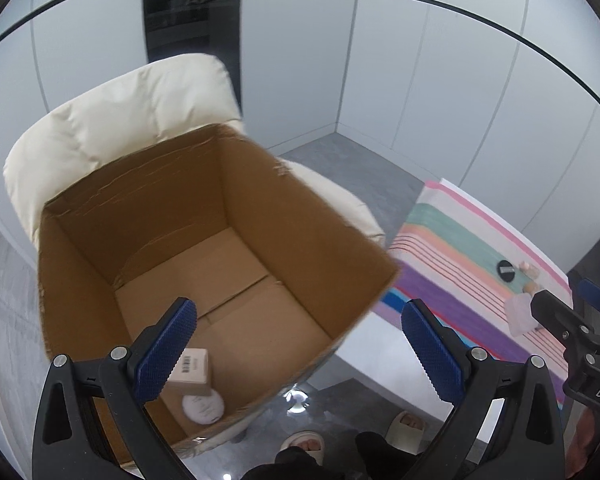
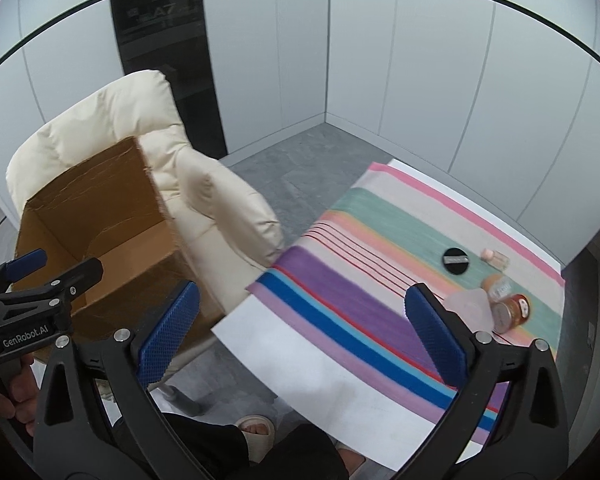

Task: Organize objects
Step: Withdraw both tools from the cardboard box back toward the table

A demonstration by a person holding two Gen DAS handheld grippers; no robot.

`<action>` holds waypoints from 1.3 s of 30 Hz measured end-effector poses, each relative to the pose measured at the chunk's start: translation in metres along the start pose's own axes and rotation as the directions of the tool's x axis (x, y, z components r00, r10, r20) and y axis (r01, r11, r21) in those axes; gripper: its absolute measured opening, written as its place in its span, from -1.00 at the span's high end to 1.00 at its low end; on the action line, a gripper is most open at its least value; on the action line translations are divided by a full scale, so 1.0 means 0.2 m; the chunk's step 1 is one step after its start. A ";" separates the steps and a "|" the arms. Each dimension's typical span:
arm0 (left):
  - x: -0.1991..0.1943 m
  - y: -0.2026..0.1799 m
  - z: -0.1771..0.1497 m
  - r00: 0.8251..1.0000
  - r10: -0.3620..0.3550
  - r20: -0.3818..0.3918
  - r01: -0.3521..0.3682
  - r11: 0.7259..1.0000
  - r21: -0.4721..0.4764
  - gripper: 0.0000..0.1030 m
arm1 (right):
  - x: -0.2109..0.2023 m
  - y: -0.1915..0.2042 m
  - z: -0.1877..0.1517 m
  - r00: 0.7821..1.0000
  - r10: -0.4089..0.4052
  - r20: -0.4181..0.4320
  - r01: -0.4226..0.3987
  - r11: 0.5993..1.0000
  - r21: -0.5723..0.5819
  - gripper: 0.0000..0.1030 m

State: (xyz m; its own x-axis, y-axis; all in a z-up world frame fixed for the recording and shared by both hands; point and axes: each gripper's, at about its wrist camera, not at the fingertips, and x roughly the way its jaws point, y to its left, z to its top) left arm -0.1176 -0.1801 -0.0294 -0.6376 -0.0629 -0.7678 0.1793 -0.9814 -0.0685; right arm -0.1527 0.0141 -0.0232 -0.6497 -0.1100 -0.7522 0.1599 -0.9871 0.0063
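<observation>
a: where are the things you still have to tidy?

b: they sit on the striped cloth on the table, at its far right end: a flat black disc, a small pink bottle, a round jar on its side, an orange pot and a clear cloudy thing. the big box is on the cream chair. a small carton and a white round lid are already in it.

a: how will they feel when you grab them?

b: small and light, i think. the jar looks smooth and may roll or slip, so take it across its middle. the disc is thin and lies flat, so it may be hard to get under; pinch its edges.

a: how are your hands now?

b: your right gripper tips down over the near part of the cloth. its blue fingers are spread wide with nothing between them. your left gripper tips down over the near edge of the box, fingers spread too, and holds nothing.
</observation>
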 end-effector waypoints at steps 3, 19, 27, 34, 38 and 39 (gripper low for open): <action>0.01 -0.06 0.01 1.000 -0.010 0.001 0.010 1.000 0.016 -1.00 | -0.02 -0.07 -0.01 1.000 -0.015 0.005 0.015 1.000 0.021 -1.00; 0.05 -0.36 0.01 0.997 -0.075 -0.008 0.076 0.993 0.092 -1.00 | -0.08 -0.38 -0.09 0.997 -0.082 -0.007 0.082 0.991 0.104 -1.00; 0.07 -0.53 0.00 0.993 -0.114 -0.018 0.115 0.984 0.139 -1.00 | -0.12 -0.54 -0.15 0.993 -0.116 -0.018 0.117 0.982 0.146 -1.00; 0.08 -0.68 -0.02 0.988 -0.151 -0.038 0.155 0.974 0.166 -1.00 | -0.16 -0.68 -0.20 0.990 -0.139 -0.029 0.142 0.973 0.184 -1.00; 0.08 -0.78 -0.04 0.986 -0.160 -0.047 0.166 0.967 0.191 -1.00 | -0.18 -0.75 -0.23 0.987 -0.154 -0.038 0.159 0.966 0.203 -1.00; 0.08 -0.80 -0.05 0.985 -0.166 -0.051 0.173 0.965 0.195 -1.00 | -0.19 -0.77 -0.23 0.987 -0.158 -0.040 0.162 0.965 0.208 -1.00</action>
State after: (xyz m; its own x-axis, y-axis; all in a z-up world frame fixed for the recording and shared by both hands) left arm -0.1496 -0.0222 -0.0366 -0.6197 0.1104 -0.7770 -0.0832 -0.9937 -0.0748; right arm -0.1181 0.1755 -0.0269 -0.6366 0.0516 -0.7695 -0.1058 -0.9942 0.0209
